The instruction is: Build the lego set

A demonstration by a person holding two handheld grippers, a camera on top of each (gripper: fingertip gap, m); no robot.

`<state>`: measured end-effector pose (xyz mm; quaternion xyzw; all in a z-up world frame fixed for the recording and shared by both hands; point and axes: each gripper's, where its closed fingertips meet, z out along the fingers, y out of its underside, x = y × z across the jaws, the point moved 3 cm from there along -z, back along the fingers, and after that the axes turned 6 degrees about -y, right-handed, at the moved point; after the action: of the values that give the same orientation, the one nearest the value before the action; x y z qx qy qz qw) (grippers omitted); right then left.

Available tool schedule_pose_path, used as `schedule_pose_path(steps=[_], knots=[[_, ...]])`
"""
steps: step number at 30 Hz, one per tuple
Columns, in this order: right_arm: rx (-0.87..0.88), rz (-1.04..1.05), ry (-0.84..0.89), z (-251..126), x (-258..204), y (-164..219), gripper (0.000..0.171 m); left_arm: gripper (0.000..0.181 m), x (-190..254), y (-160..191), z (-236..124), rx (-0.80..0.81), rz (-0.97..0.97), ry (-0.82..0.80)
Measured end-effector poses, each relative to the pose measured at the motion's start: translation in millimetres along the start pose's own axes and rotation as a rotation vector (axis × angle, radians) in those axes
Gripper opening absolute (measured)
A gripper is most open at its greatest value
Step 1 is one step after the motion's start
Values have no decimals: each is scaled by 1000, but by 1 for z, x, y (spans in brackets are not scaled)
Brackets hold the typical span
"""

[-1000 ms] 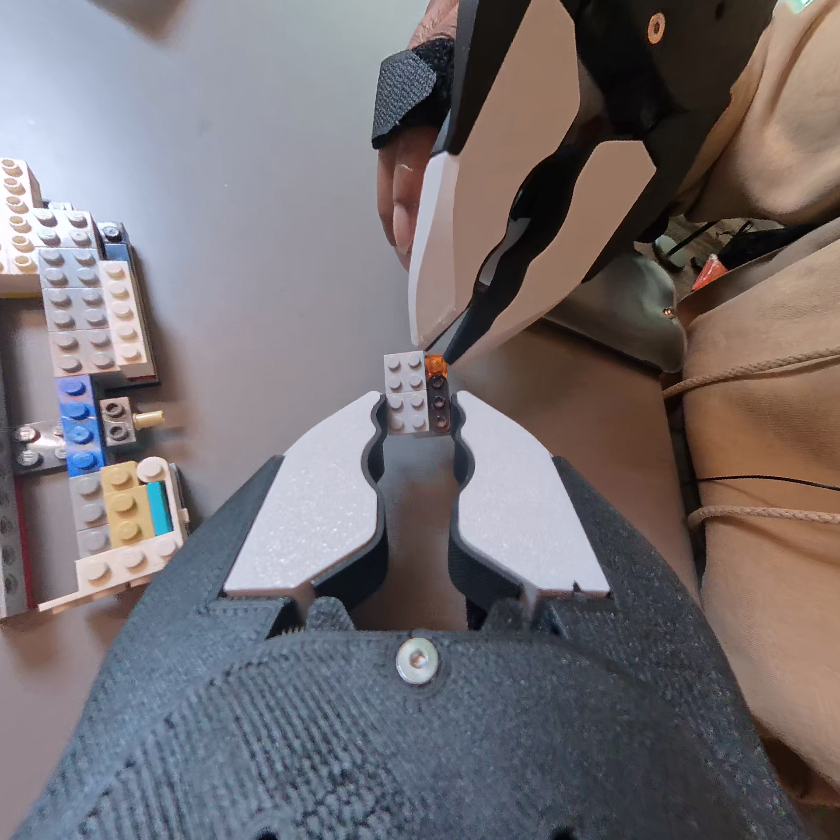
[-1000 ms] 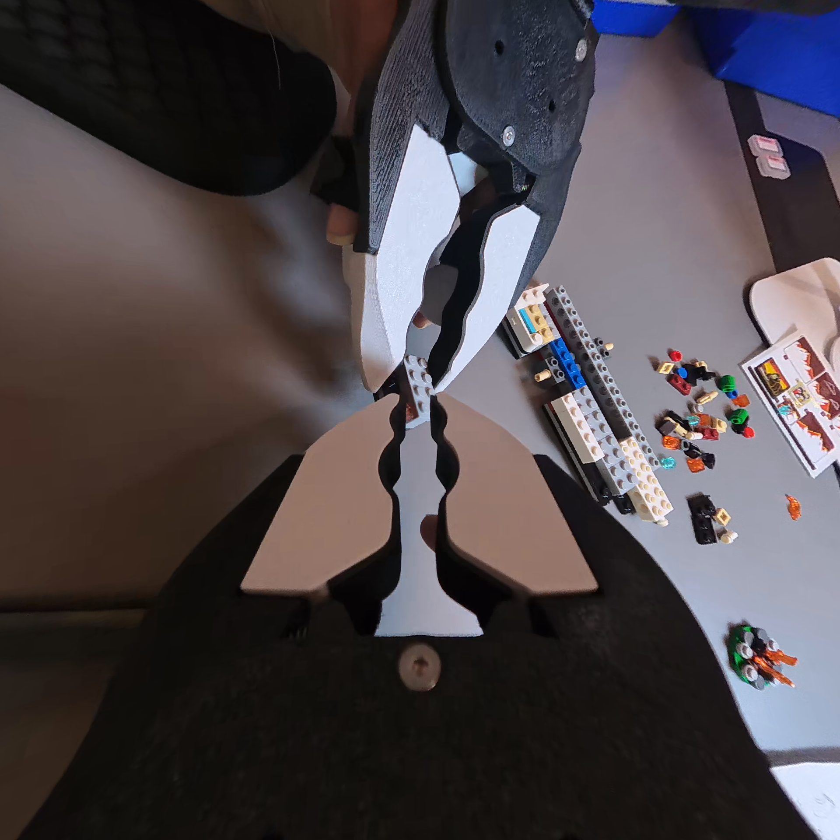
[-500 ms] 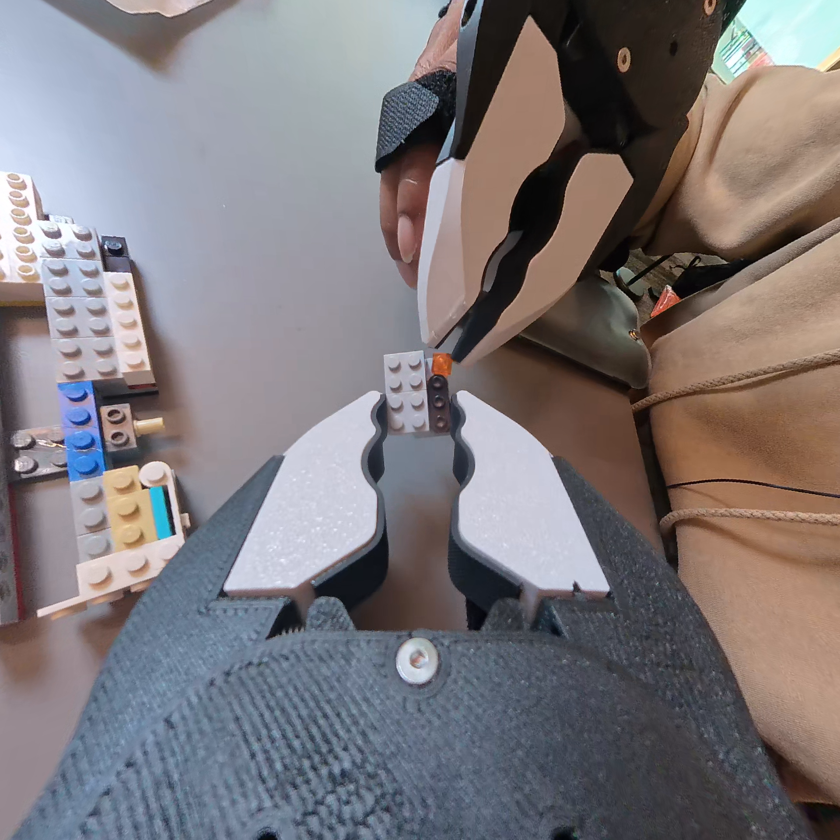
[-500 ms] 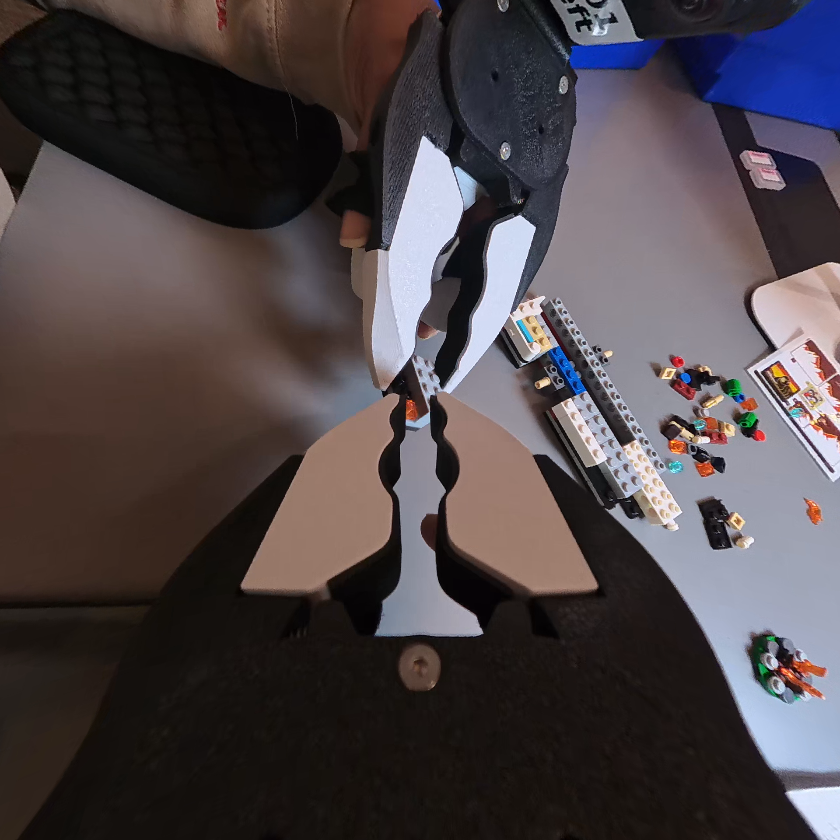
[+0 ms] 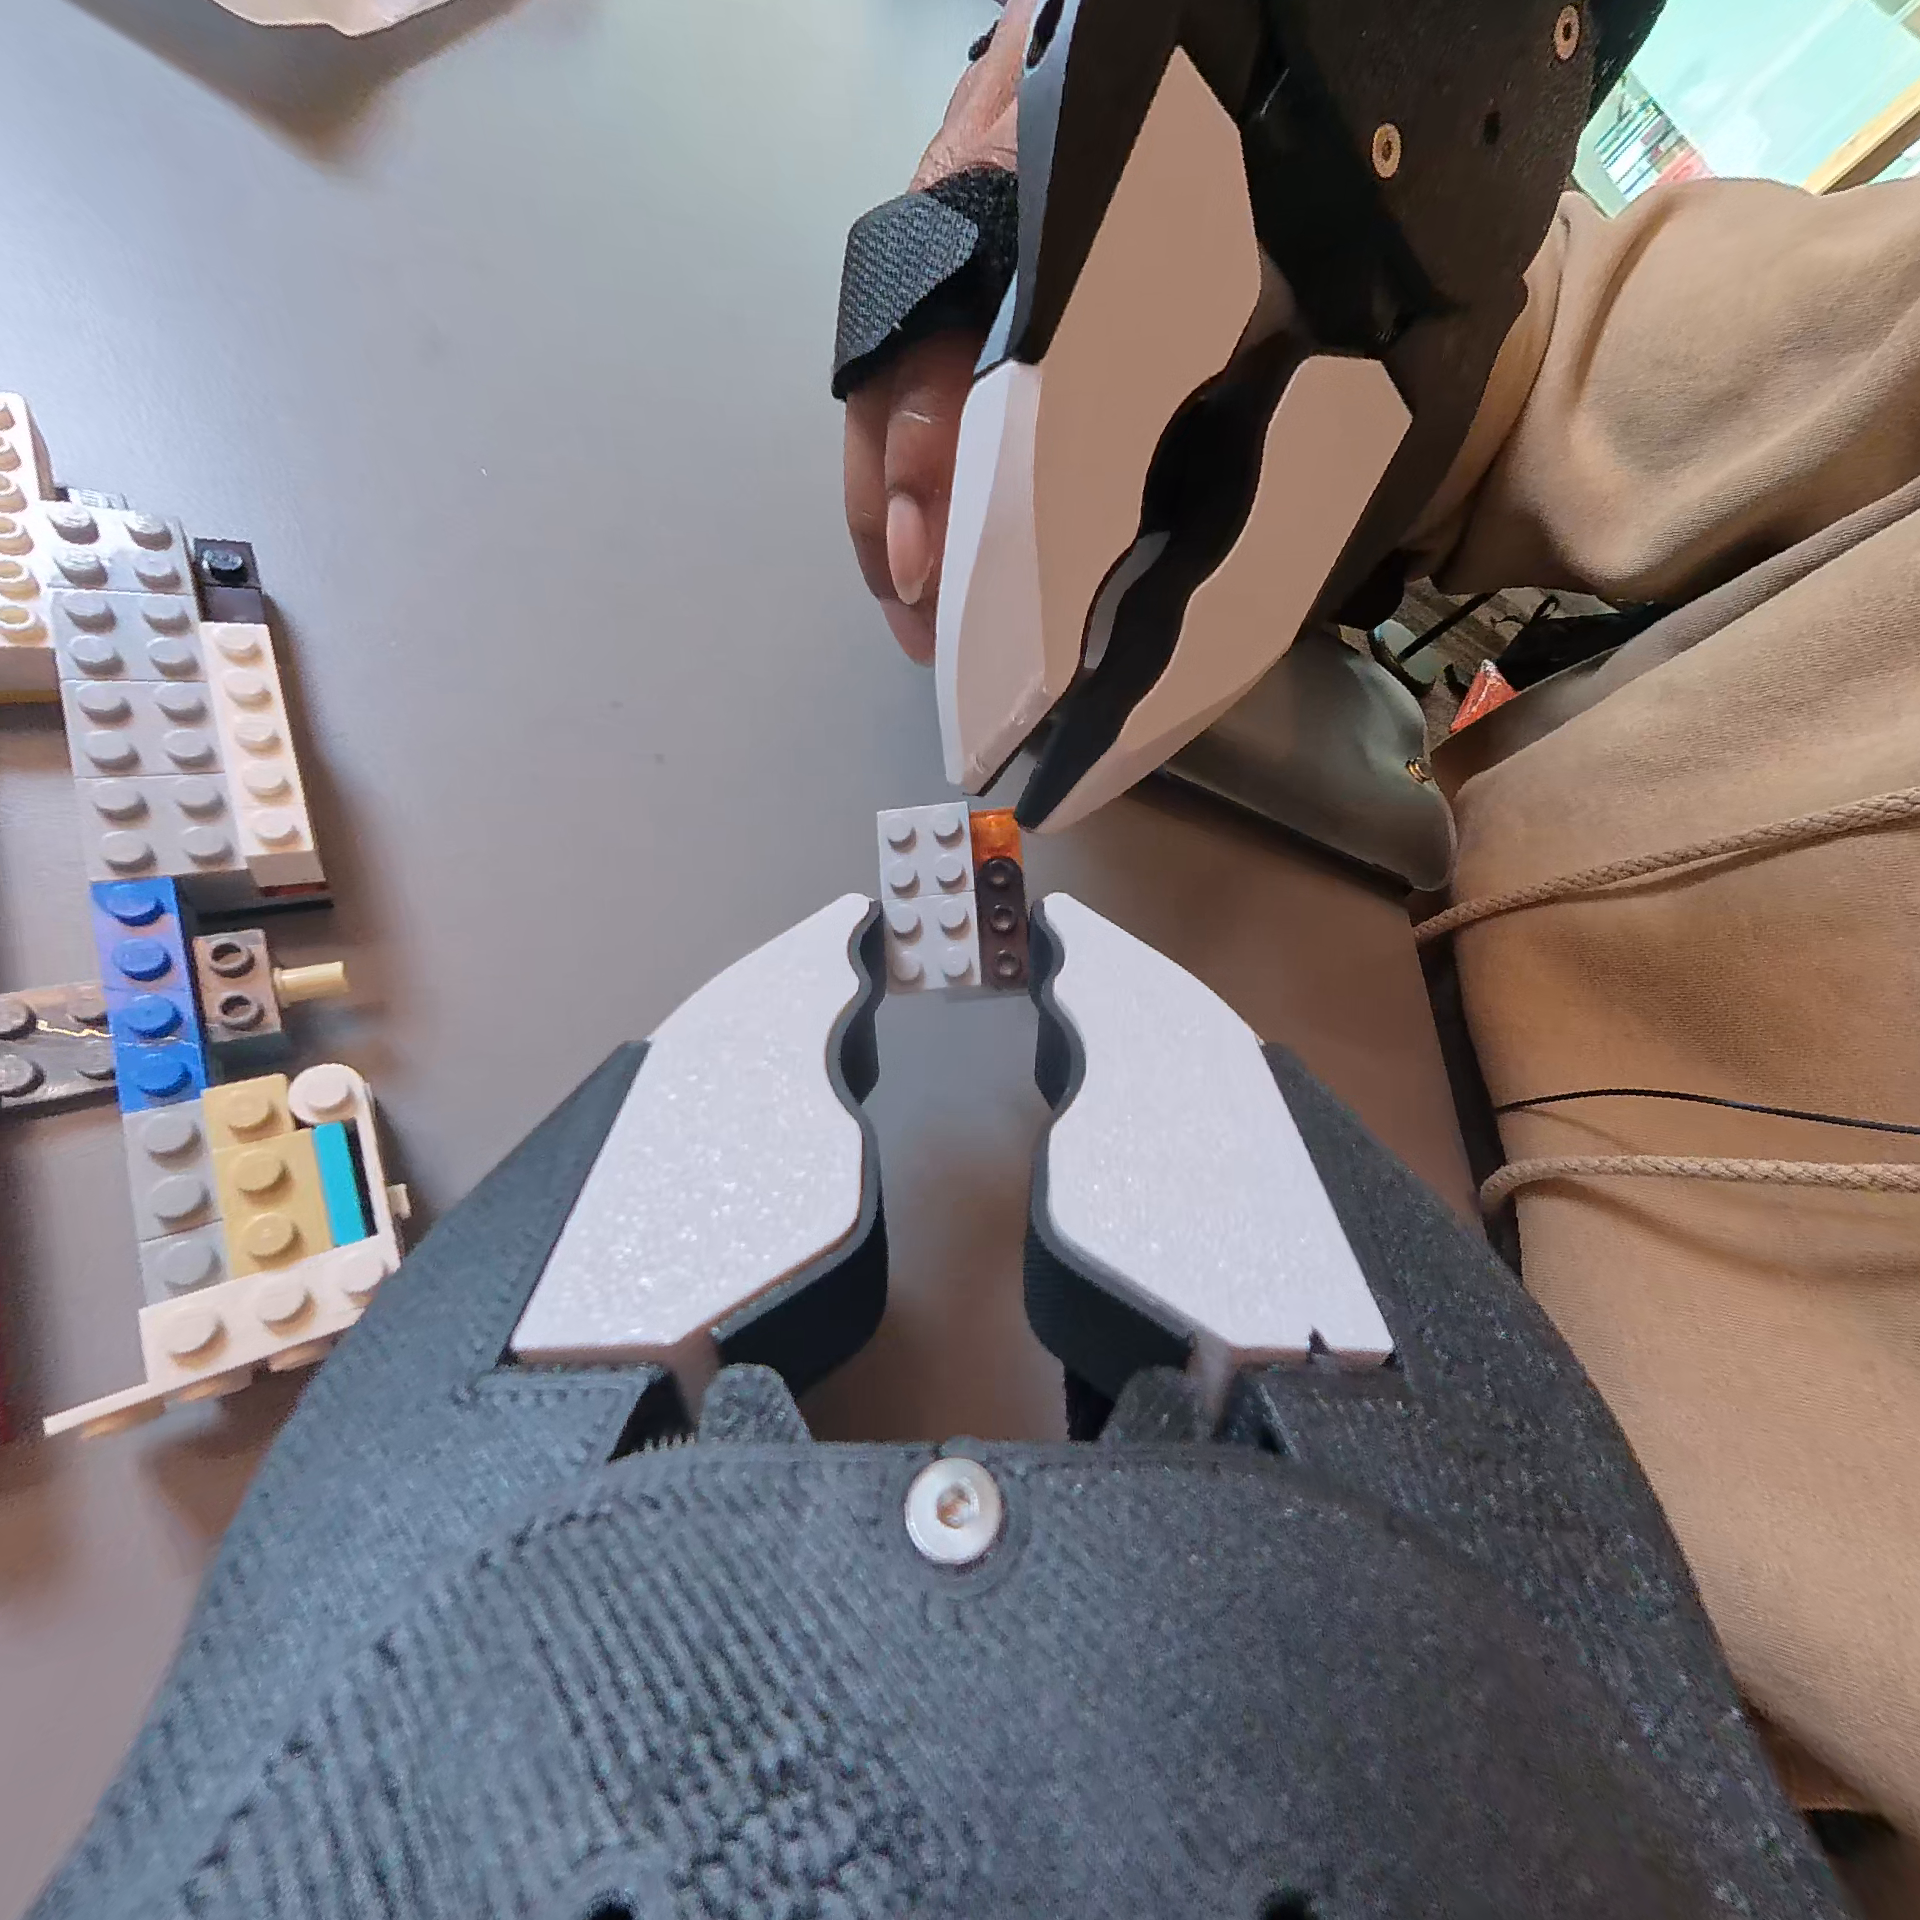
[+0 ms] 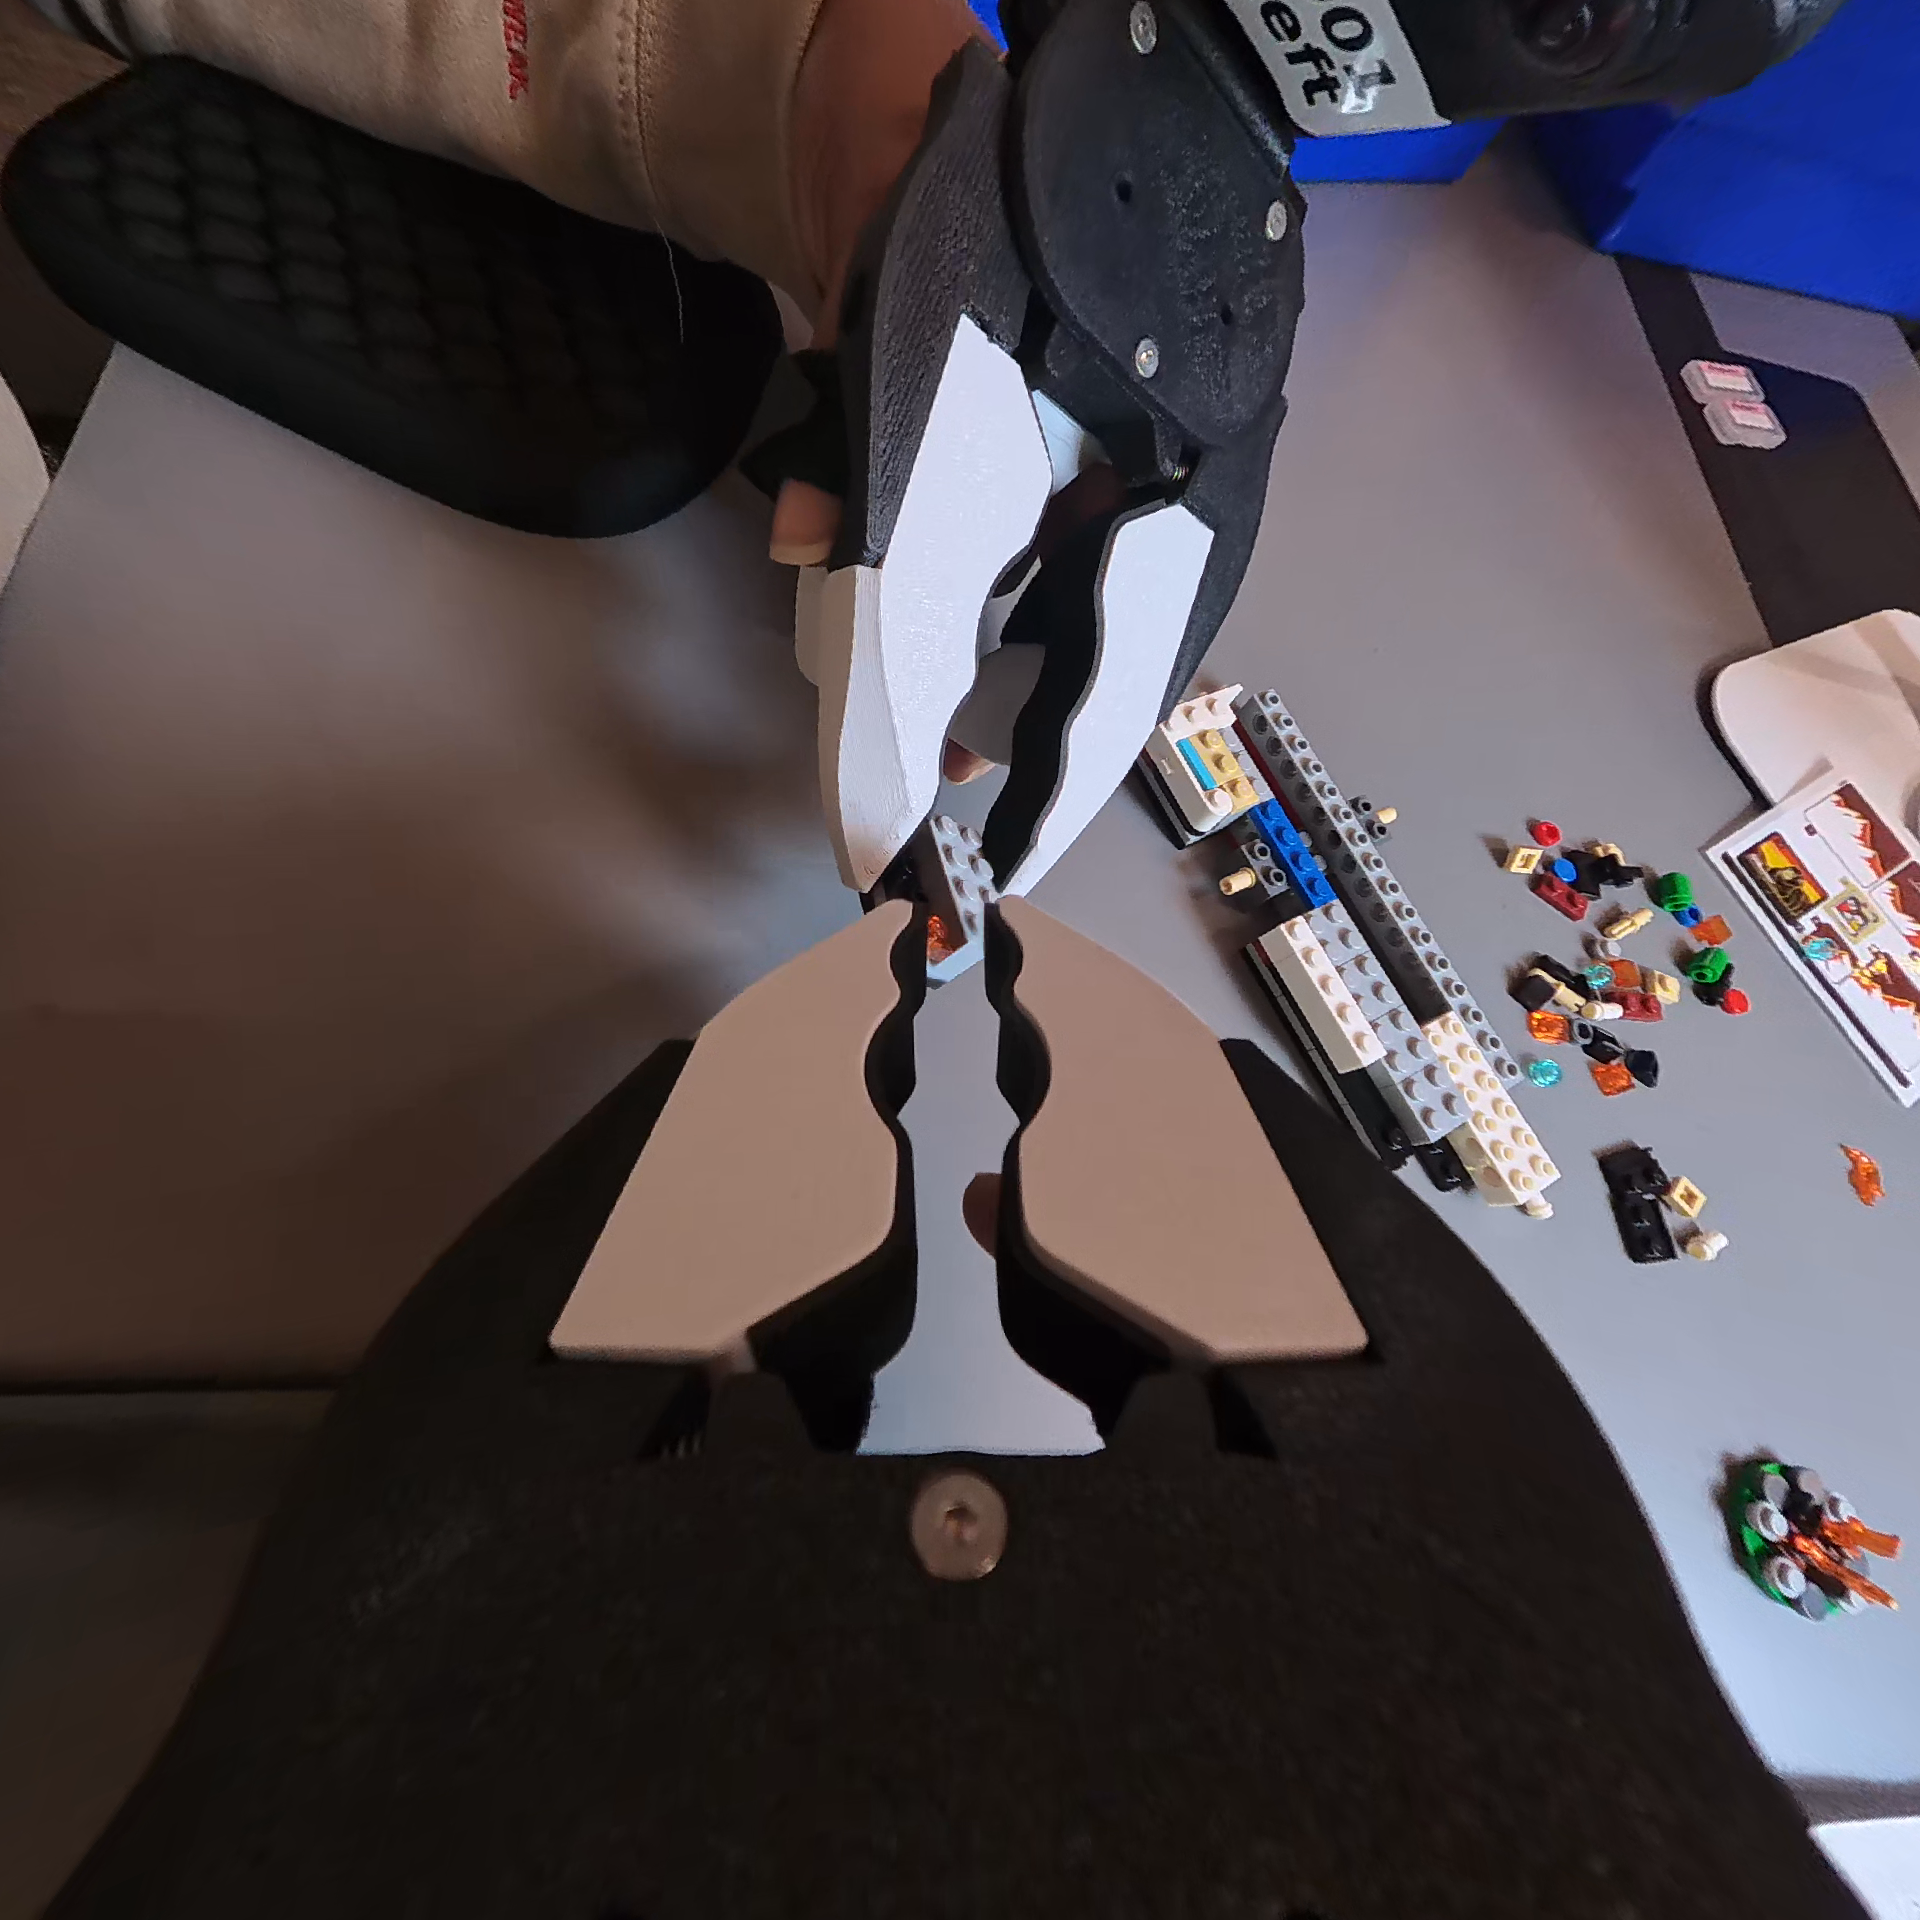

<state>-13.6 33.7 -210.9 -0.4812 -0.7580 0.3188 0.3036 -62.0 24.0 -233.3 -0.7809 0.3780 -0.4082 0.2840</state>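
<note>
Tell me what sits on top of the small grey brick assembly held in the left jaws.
On the small grey brick assembly, a black plate strip with an orange piece at its far end. The right gripper touches that piece; the assembly's underside is hidden.

Bare table beyond; brick build, loose pieces block right.

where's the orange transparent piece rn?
On the small grey-and-black assembly held in the left gripper, at its far right corner; the orange piece sits under the right gripper tips, above the table.
</note>
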Motion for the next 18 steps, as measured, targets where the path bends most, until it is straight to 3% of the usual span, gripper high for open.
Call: schedule_pose_path(steps=[18], knots=[[43,60,-51,0,-2,0,13,26,0,-2,-2,14,-5,5]])
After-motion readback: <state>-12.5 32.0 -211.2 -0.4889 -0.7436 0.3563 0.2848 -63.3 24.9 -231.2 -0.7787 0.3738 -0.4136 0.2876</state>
